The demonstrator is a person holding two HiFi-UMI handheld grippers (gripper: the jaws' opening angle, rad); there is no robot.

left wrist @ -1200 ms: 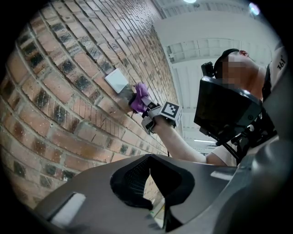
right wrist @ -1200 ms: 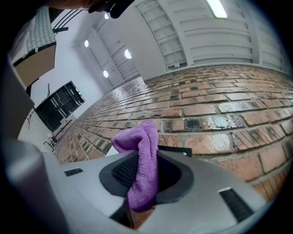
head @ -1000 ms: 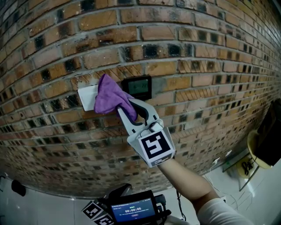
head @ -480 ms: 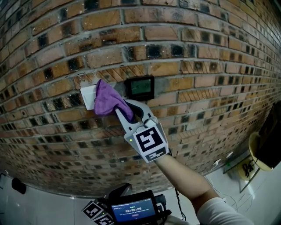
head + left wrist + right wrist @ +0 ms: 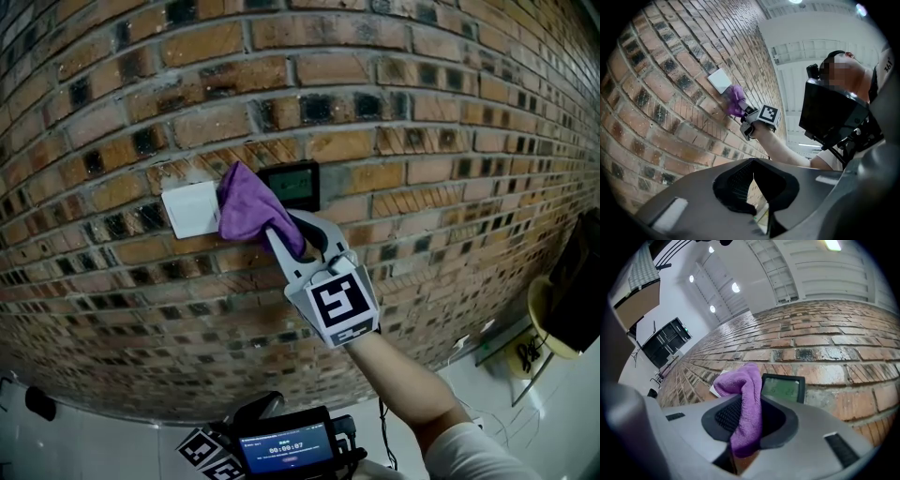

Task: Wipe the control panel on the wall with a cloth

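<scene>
Right gripper (image 5: 747,430): jaws clamped on a purple microfibre cloth (image 5: 749,401), which is pinched between the black ribbed pads (image 5: 729,416) and bunches out past the tips. Head view: the cloth wad (image 5: 247,203) sits against the brown brick wall (image 5: 422,112), over the seam between a white rectangular plate (image 5: 189,209) and a small black control panel with a greenish screen (image 5: 294,185). The cloth overlaps the plate's right edge and the panel's left edge. Most of the screen is uncovered, and it is also visible in the right gripper view (image 5: 783,389), just right of the cloth. The person's right forearm (image 5: 408,384) reaches up from lower right to the gripper's marker cube (image 5: 338,307).

Left gripper (image 5: 752,185): jaws together, nothing between them. It is held low, well away from the wall panel, at the bottom edge of the head view (image 5: 272,436). Its camera looks up along the wall and shows the cloth (image 5: 735,100) pressed to the bricks right beside the white plate (image 5: 720,80).
</scene>
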